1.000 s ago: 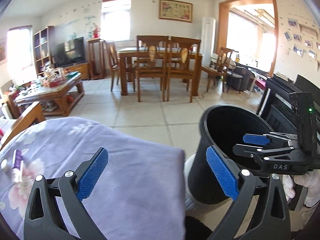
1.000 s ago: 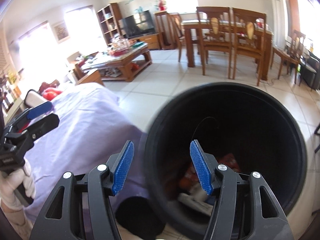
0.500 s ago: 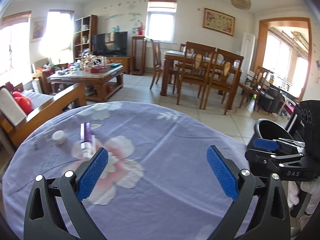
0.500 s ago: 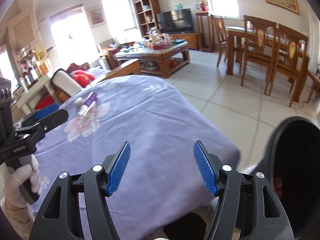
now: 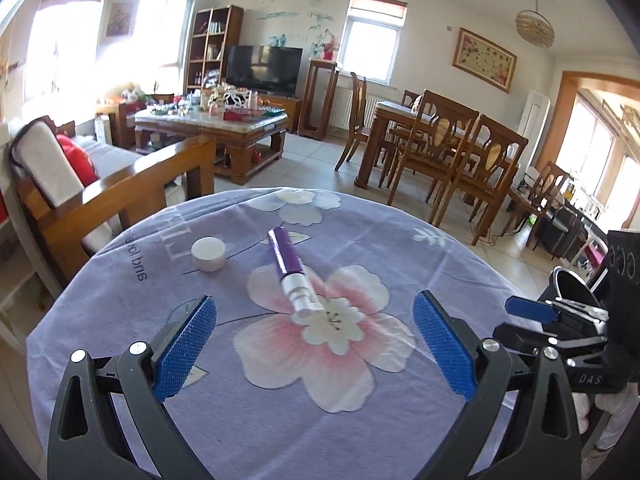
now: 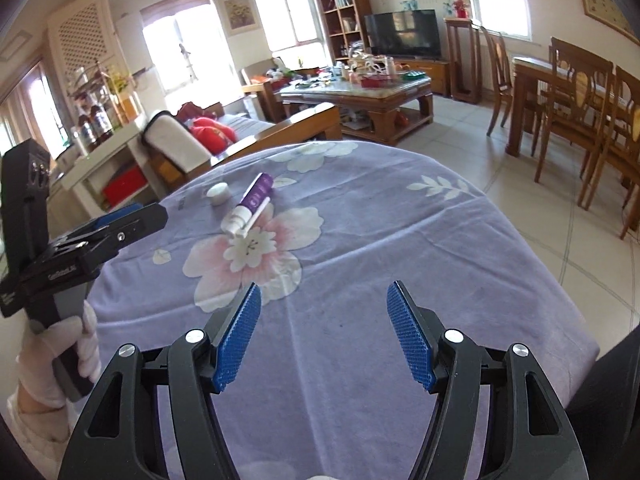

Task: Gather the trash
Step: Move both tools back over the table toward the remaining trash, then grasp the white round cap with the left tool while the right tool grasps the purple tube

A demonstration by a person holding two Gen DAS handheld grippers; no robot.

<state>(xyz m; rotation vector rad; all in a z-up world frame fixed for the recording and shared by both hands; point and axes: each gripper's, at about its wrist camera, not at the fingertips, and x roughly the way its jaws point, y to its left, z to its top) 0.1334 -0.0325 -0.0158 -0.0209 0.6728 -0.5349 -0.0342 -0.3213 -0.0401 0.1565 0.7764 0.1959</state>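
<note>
Swung away from the black bin (image 5: 572, 286) back over the table; both grippers (image 5: 316, 344) (image 6: 324, 332) wide open, empty, right jaws just widened; purple tube (image 5: 290, 270) and white cap (image 5: 208, 253) next

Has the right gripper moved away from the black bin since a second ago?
Yes. The right gripper has swung from over the bin's mouth to above the purple cloth; only a dark edge, probably the bin, shows at its view's right.

Purple-and-white tube (image 5: 292, 274) flat on the floral cloth, small white cap (image 5: 208, 254) just beside
</note>
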